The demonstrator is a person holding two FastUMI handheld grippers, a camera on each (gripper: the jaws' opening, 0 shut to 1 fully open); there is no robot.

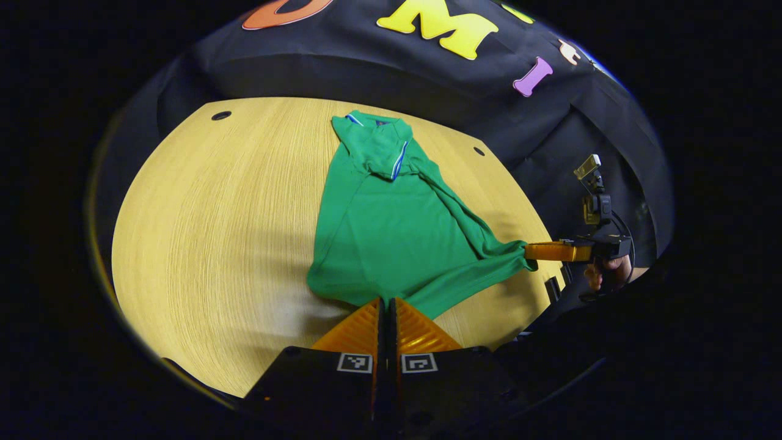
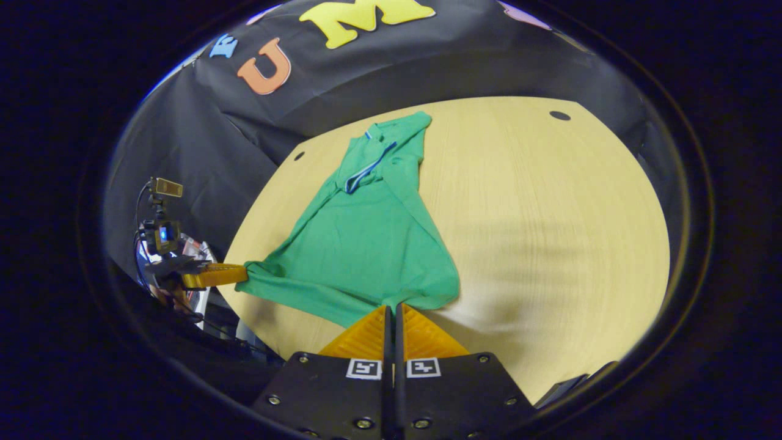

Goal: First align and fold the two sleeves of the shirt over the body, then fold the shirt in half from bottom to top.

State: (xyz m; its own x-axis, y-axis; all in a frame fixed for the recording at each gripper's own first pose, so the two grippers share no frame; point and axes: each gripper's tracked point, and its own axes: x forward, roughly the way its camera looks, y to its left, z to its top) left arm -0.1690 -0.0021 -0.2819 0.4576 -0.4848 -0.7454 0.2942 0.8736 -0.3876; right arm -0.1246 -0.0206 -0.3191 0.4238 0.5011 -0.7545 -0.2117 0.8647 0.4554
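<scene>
Bare table (image 1: 201, 244) around shirt (image 1: 391, 238), hem corners in both clamped hand-held grippers (image 1: 386, 300) (image 2: 394, 307).

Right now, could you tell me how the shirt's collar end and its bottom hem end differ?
The collar end of the green polo shirt lies flat and narrow at the far side of the light wooden table; the hem end is wide, stretched and puckered. The collar end is untouched; the left gripper and right gripper pinch the hem corners.
</scene>
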